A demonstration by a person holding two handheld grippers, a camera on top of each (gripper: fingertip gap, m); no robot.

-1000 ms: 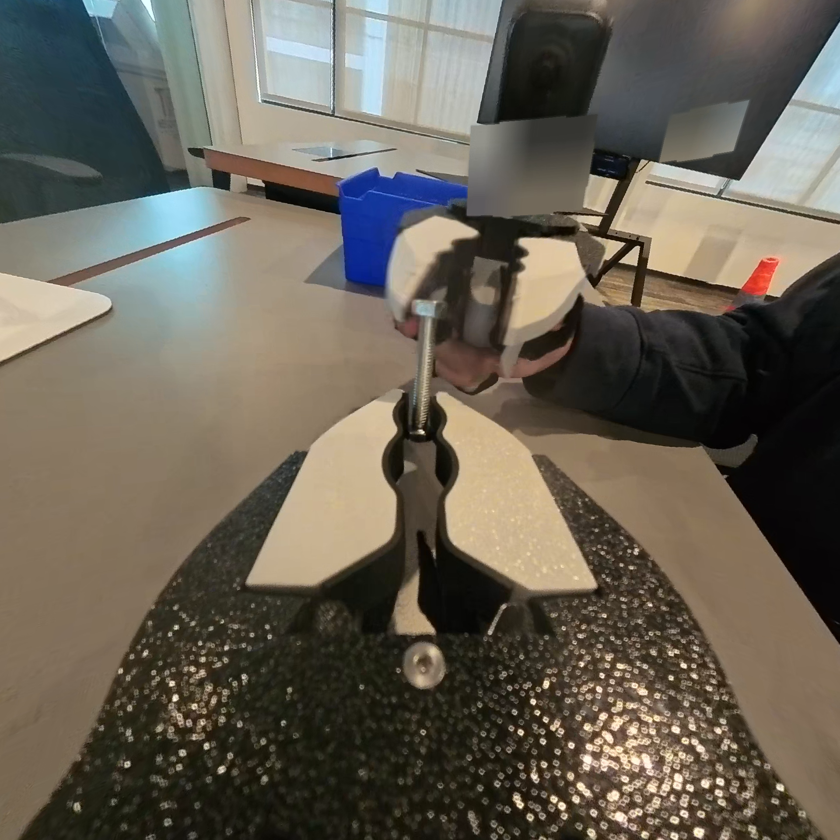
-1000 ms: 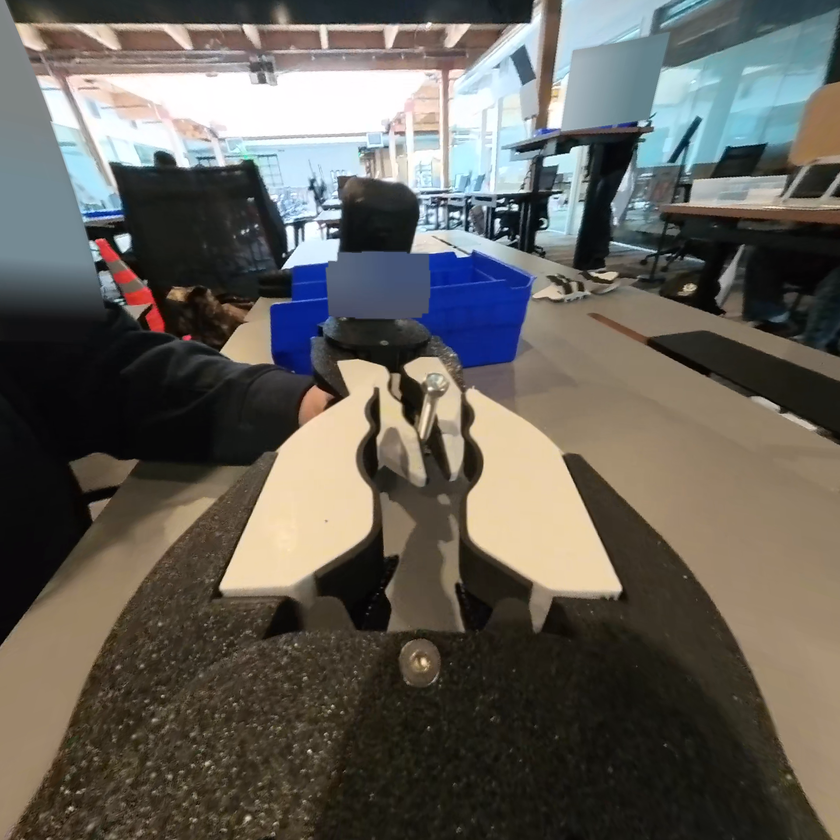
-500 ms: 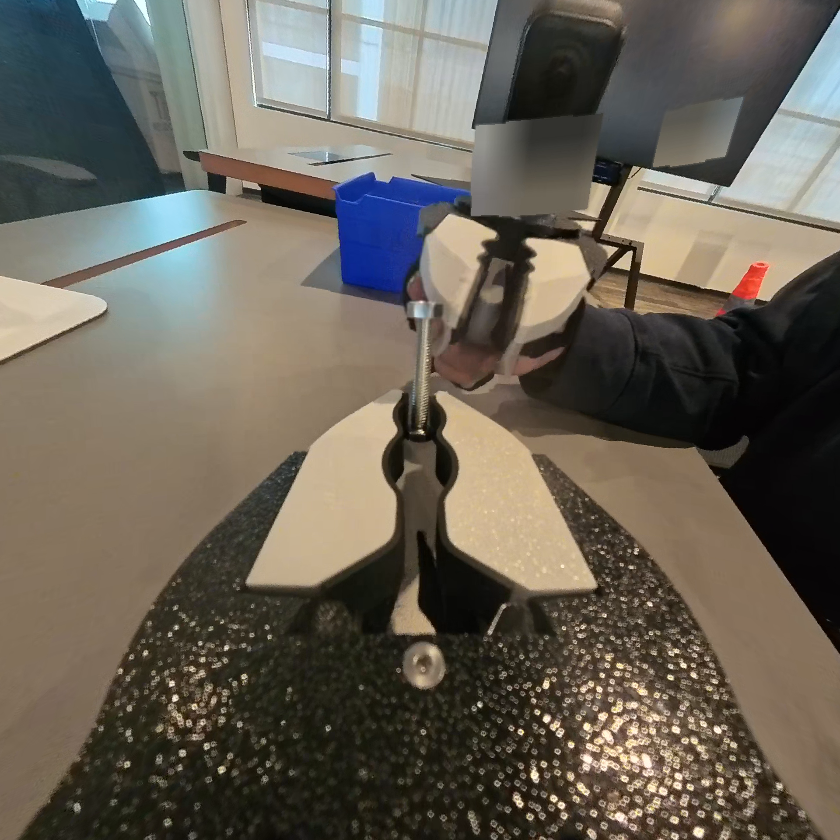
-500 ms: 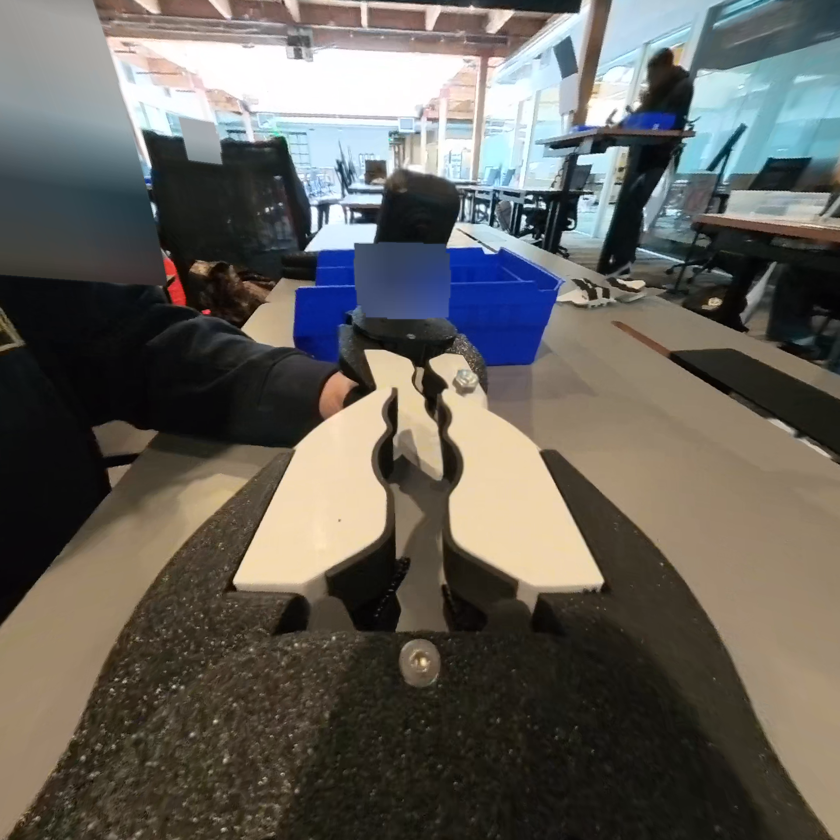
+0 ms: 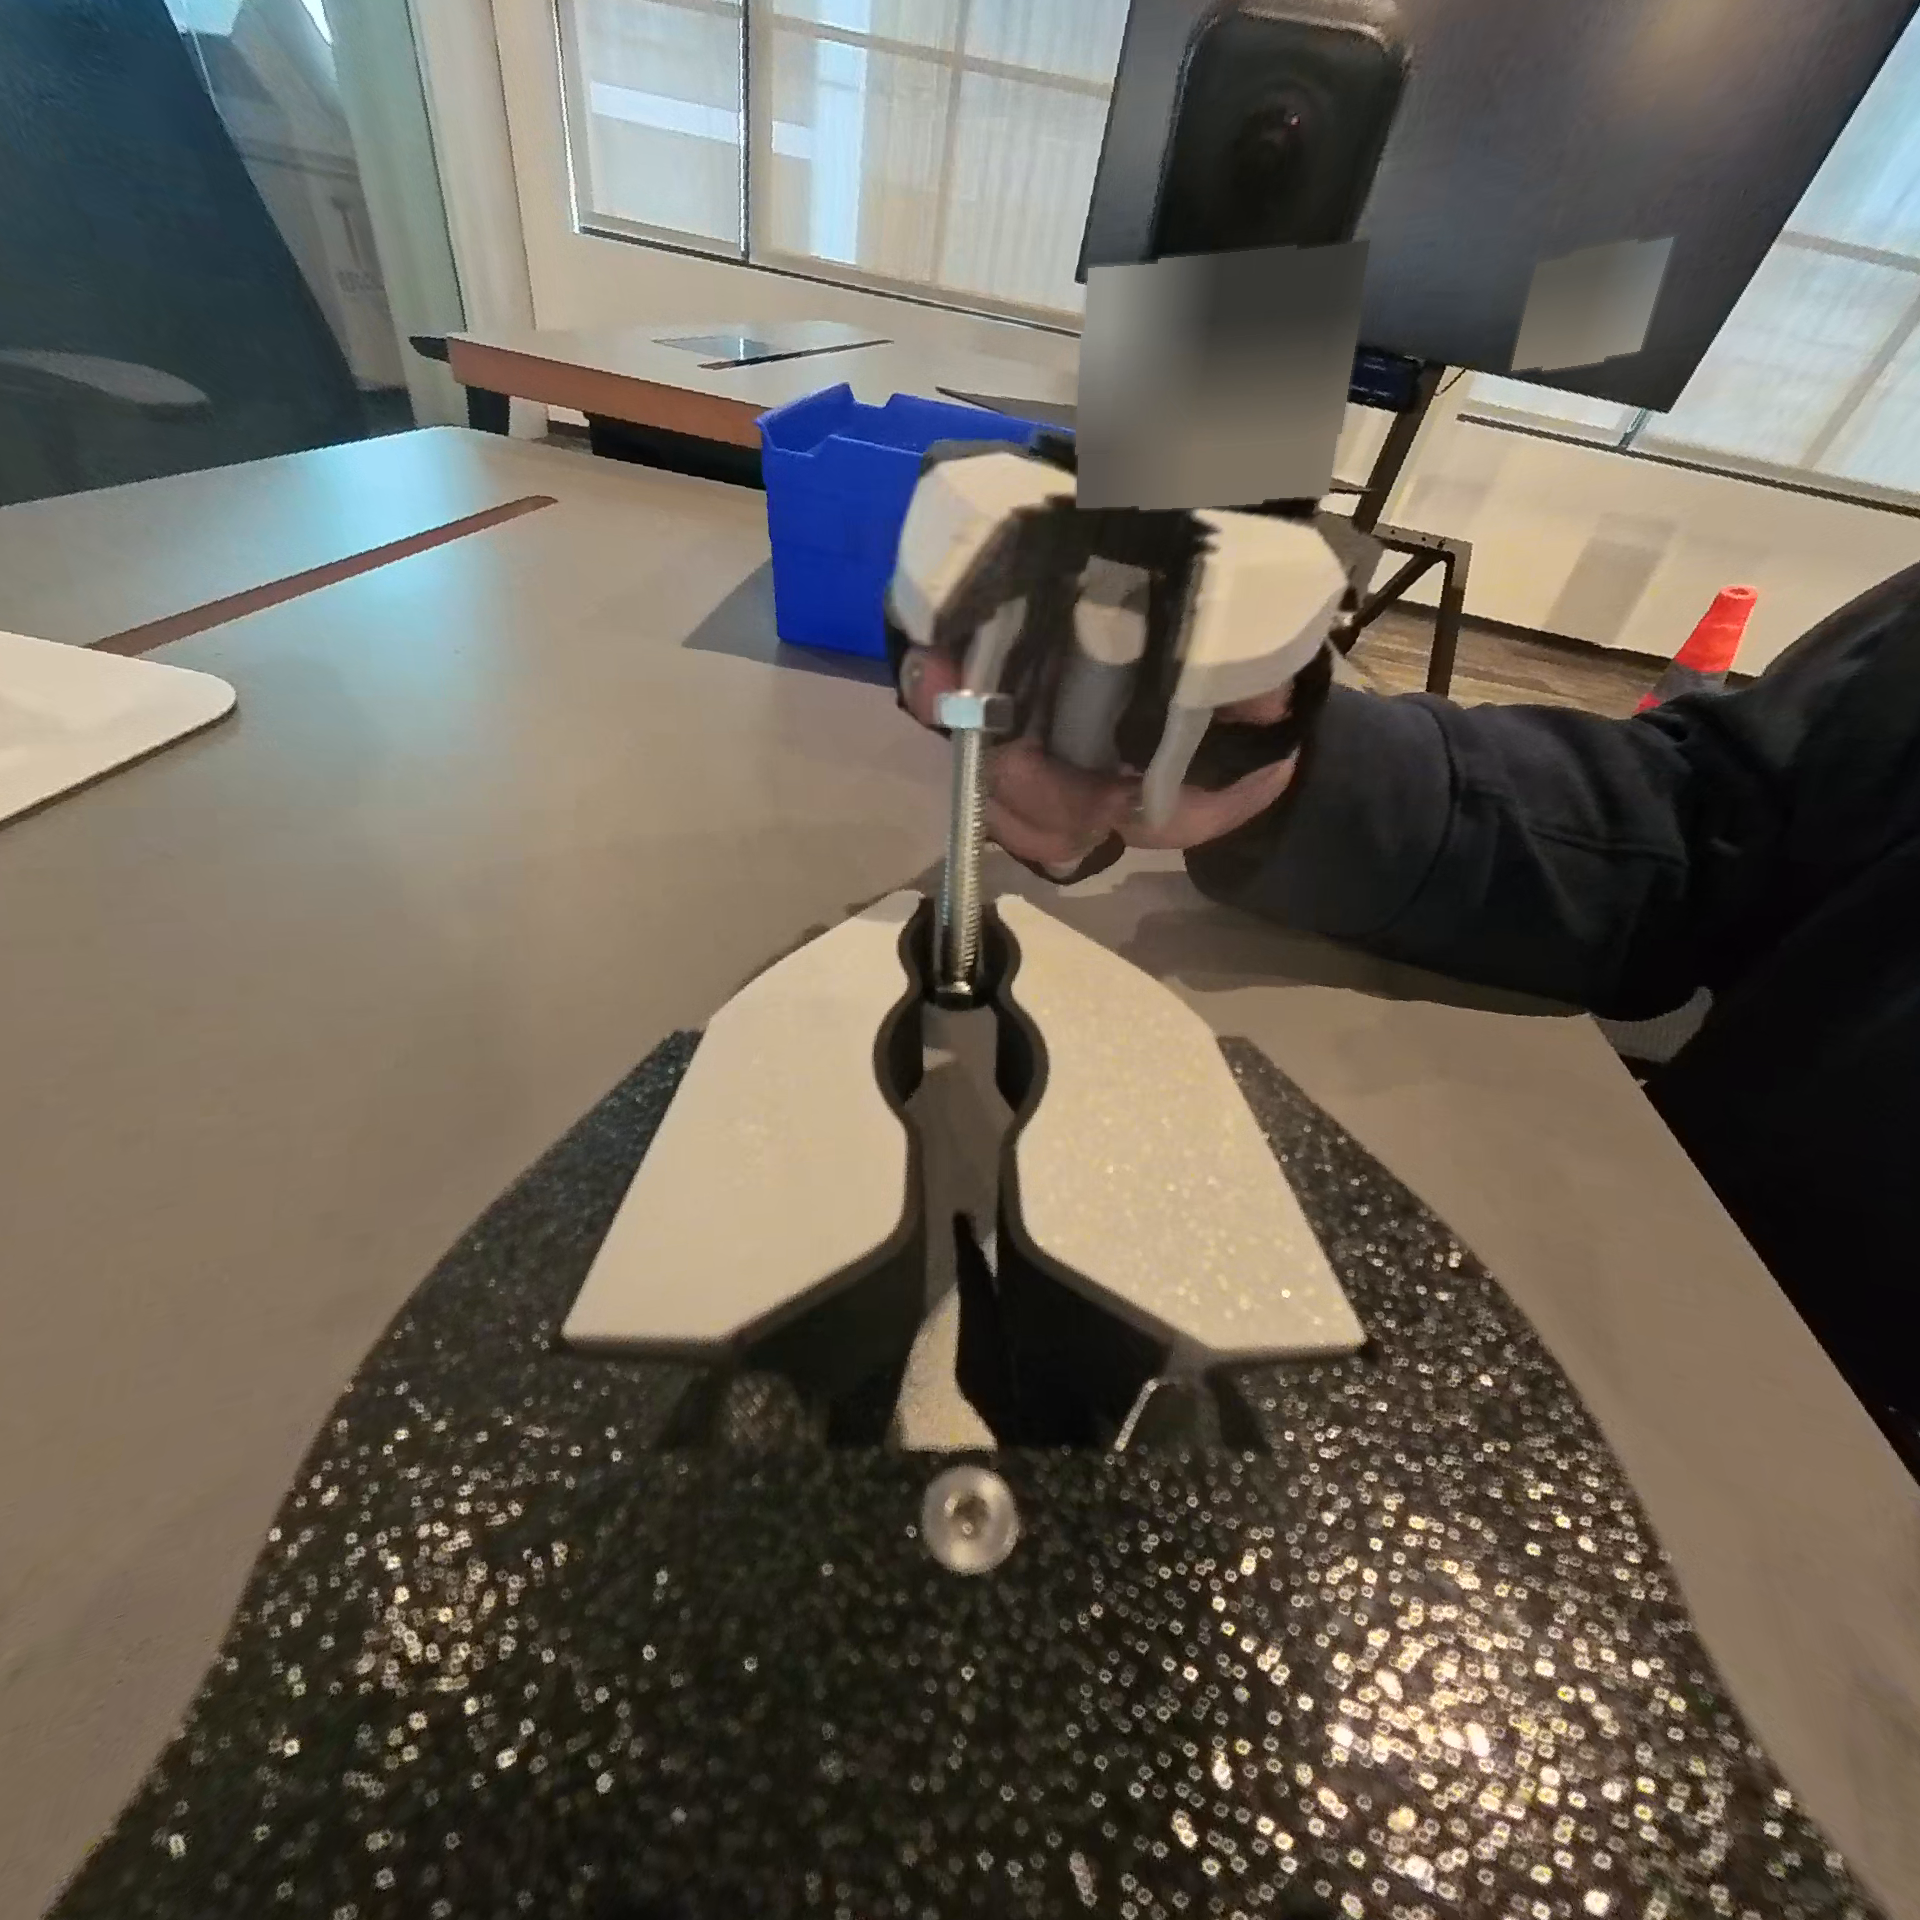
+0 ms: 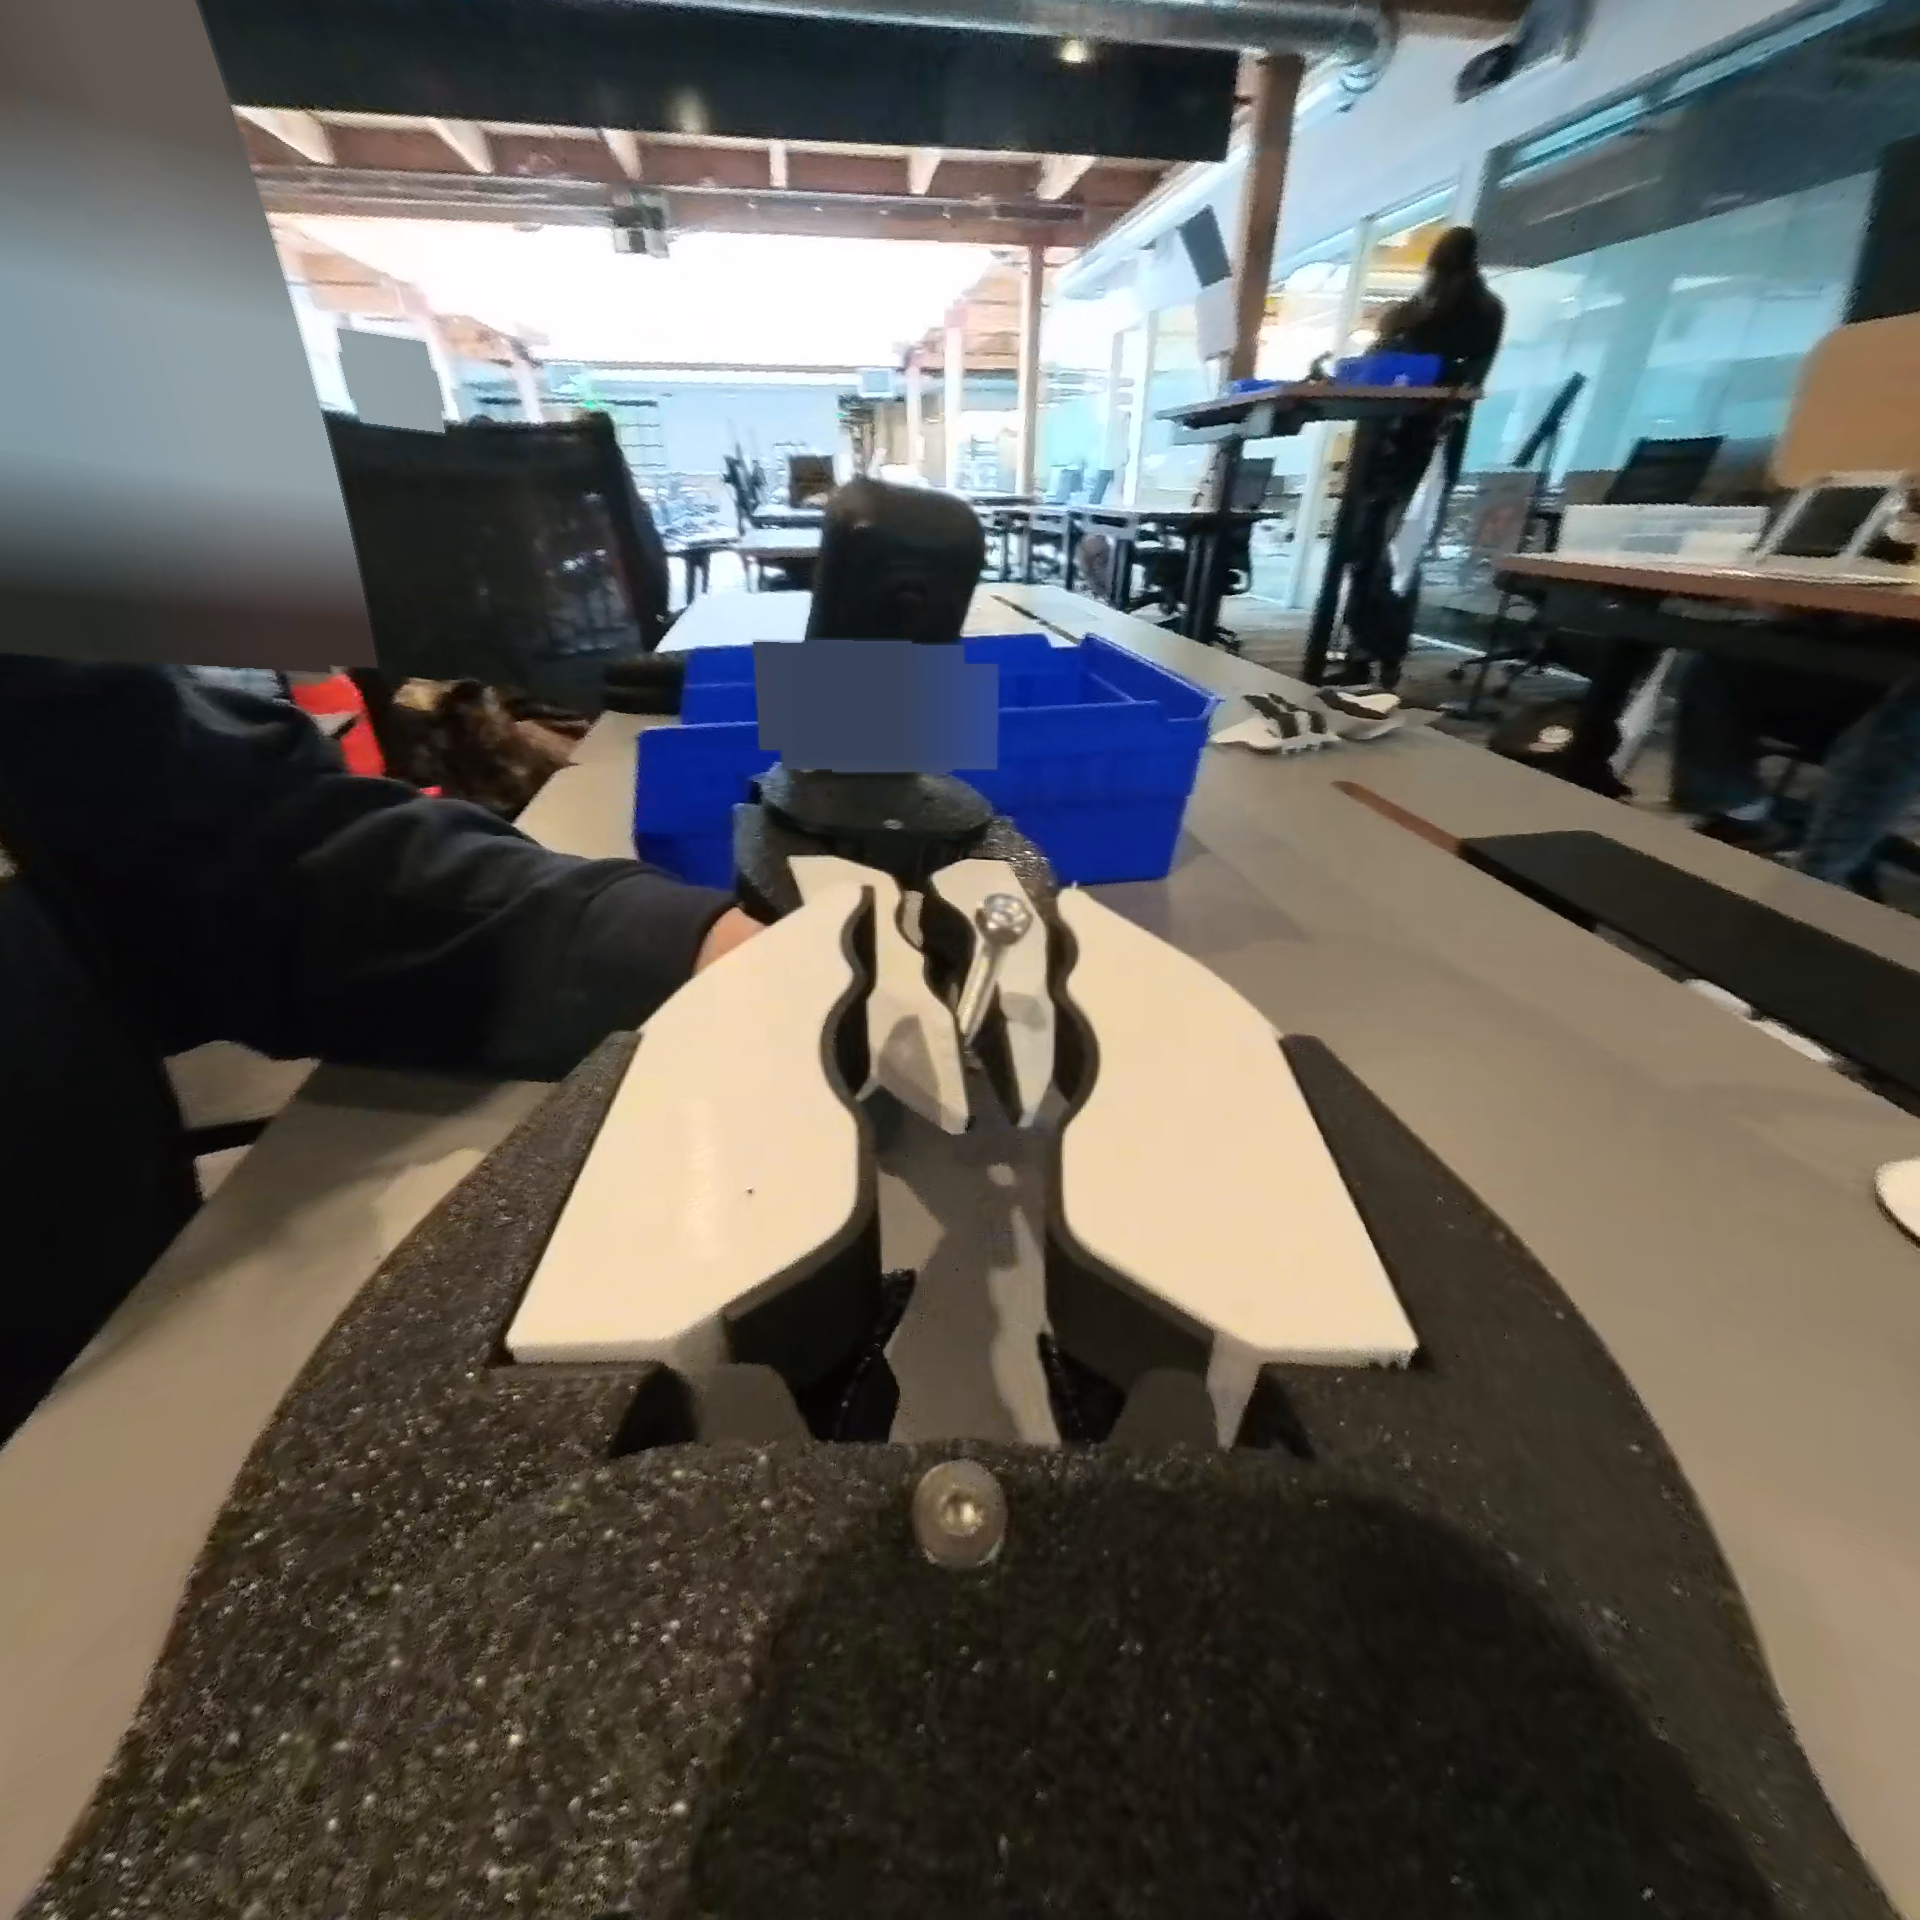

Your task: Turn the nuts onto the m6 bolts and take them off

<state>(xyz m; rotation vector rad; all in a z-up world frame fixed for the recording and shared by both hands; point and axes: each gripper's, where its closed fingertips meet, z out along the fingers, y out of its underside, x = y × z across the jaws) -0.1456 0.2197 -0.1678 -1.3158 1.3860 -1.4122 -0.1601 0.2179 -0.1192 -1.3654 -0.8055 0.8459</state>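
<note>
My left gripper point(image 5: 958, 902) is shut on the lower end of a threaded silver bolt point(image 5: 961, 831) and holds it upright above the table. A hex nut point(image 5: 974, 712) sits at the bolt's top end. My right gripper point(image 5: 1112, 613) faces it from behind the bolt, with its jaws open and empty, just past the nut. In the right wrist view my right gripper point(image 6: 956, 904) is open, and between its fingers I see the left gripper point(image 6: 992, 1107), the tilted bolt point(image 6: 982, 987) and the nut point(image 6: 1006, 920). I cannot tell whether the fingers touch the nut.
A blue bin point(image 5: 831, 540) stands on the grey table point(image 5: 416, 831) behind the grippers; it also shows in the right wrist view point(image 6: 1101, 769). A white pad point(image 5: 83, 717) lies at the left. A black mat point(image 6: 1714, 935) lies at the right. Dark sleeves point(image 5: 1507, 831) reach in. My hands' fingertips stand some 5 centimeters from each other.
The right gripper narrowed its jaws near the nut half a second ago and has opened wide again. The left gripper still holds the bolt upright, nut at the top.
</note>
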